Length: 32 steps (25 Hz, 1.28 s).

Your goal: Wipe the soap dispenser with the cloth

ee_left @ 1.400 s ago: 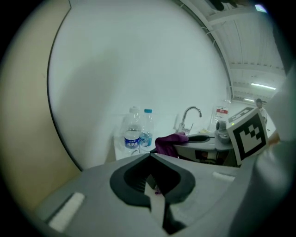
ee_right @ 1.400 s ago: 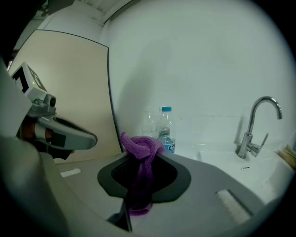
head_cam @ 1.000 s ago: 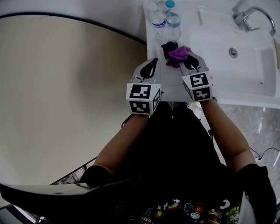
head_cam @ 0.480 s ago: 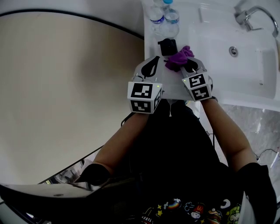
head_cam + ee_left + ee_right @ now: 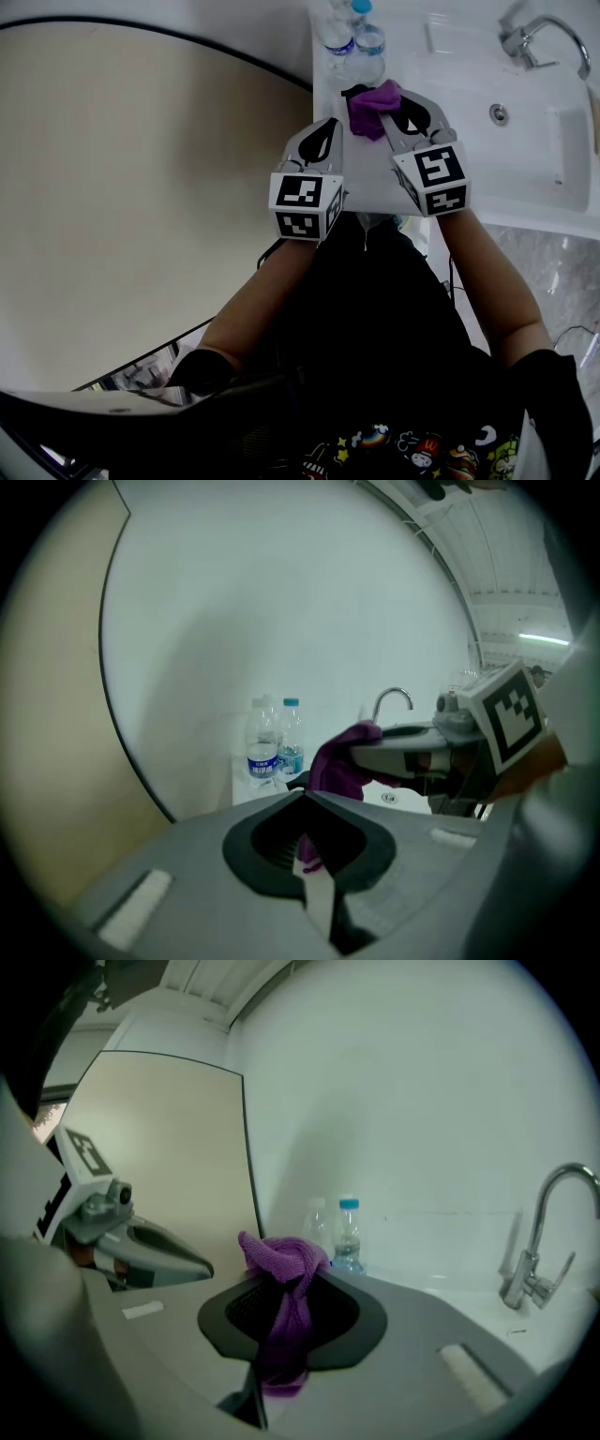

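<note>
Left claw [image 5: 325, 129] pressed together, empty, idle just short of dispenser. Right claw [image 5: 392, 96] pinching cloth [image 5: 373, 97]. Half-second ago cloth sat beside dispenser [image 5: 350, 91]; now it has shifted left onto it, covering most of top. Likely wipe stroke under way. Dispenser stands on surface [image 5: 325, 90], bottles [image 5: 356, 42] just behind.

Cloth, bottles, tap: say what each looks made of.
The cloth looks like soft, matte purple fabric, perhaps microfibre: it bunches and folds with a fine weave. The bottles look like clear glossy plastic: see-through, one with a blue cap. The tap looks like metal, probably chromed: a thin curved spout with a bright sheen.
</note>
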Tool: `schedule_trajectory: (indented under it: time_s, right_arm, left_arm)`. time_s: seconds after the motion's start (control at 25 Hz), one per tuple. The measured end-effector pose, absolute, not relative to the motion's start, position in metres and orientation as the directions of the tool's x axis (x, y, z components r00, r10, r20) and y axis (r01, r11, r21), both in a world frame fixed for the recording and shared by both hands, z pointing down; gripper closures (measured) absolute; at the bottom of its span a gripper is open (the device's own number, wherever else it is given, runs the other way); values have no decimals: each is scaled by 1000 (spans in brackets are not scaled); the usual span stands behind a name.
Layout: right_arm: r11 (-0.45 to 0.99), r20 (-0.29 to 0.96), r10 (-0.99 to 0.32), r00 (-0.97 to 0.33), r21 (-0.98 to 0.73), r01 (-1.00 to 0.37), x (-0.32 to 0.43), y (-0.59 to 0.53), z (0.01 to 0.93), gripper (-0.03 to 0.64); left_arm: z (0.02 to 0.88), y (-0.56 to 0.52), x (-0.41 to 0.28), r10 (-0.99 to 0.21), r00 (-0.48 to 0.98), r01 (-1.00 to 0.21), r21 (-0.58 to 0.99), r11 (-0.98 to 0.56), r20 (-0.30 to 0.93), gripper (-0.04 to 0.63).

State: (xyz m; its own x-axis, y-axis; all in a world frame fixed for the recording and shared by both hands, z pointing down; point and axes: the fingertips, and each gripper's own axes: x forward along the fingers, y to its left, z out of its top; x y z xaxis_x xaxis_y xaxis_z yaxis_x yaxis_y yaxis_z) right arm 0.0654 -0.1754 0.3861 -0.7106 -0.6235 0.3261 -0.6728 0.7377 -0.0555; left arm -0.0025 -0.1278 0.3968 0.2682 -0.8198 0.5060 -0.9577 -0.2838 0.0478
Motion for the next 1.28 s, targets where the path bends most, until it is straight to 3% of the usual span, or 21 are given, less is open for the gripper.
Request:
schedule_trajectory:
  time_s: [0.16,0.56,0.76,1.04,1.28]
  right_arm:
    - [741,285,-630,-723,-60,-669,55,-176,366,531]
    - [774,471,-534,-702,-61,-630,31,-141,458,531]
    - [784,507,-490,-709,-100,-613,31,-124,472,531]
    - [755,367,-566,-738,-128,-643,37,-105,394,531]
    - [697,232,-664,-711,-153,-701,44,-87,302,531]
  left_arm:
    - [392,-123,-6,-826,261,-961,51,-273,499,595]
    - [388,-106,-17,-840,240,-967,42,-252,487,595]
    - [394,-97,-19,-835,231,-970,56,-235,498,595]
    - [402,-91,-27,-835,259,-965,95,-244,486,595]
    - [380,-106,-41,-839,353,-933,94,-346,414,595]
